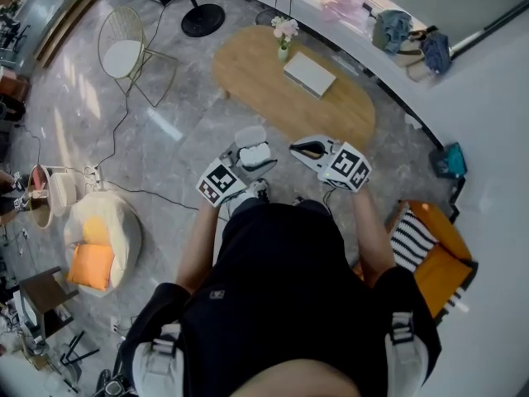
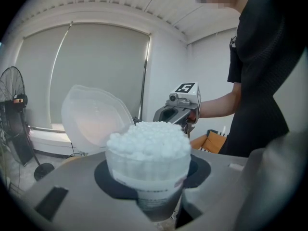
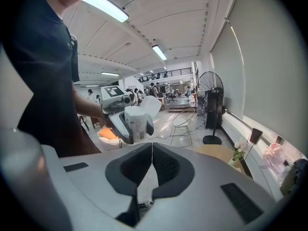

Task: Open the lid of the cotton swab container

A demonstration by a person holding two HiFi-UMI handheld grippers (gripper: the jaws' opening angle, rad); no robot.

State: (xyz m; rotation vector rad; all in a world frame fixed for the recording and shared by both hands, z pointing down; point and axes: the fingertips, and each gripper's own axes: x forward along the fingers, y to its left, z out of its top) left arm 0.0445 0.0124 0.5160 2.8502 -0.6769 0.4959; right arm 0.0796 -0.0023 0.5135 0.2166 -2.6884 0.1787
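My left gripper (image 1: 255, 164) is shut on the cotton swab container (image 2: 150, 177), a clear round tub packed with white swabs (image 2: 148, 139). Its translucent lid (image 2: 94, 119) is flipped up and leans back on the far left side. In the head view the container (image 1: 254, 155) is held at waist height in front of the person, with the lid (image 1: 250, 134) up. My right gripper (image 1: 297, 148) hovers a little to the right of it, apart from it. In the right gripper view its jaws (image 3: 152, 162) are shut with nothing between them, and the container (image 3: 135, 124) shows beyond.
An oval wooden table (image 1: 273, 98) stands ahead, bearing a flower vase (image 1: 283, 50) and a white box (image 1: 309, 74). A wire chair (image 1: 124, 52) and a fan base (image 1: 202, 20) are at far left. A bean bag (image 1: 101, 236) lies at left, an orange seat (image 1: 442, 259) at right.
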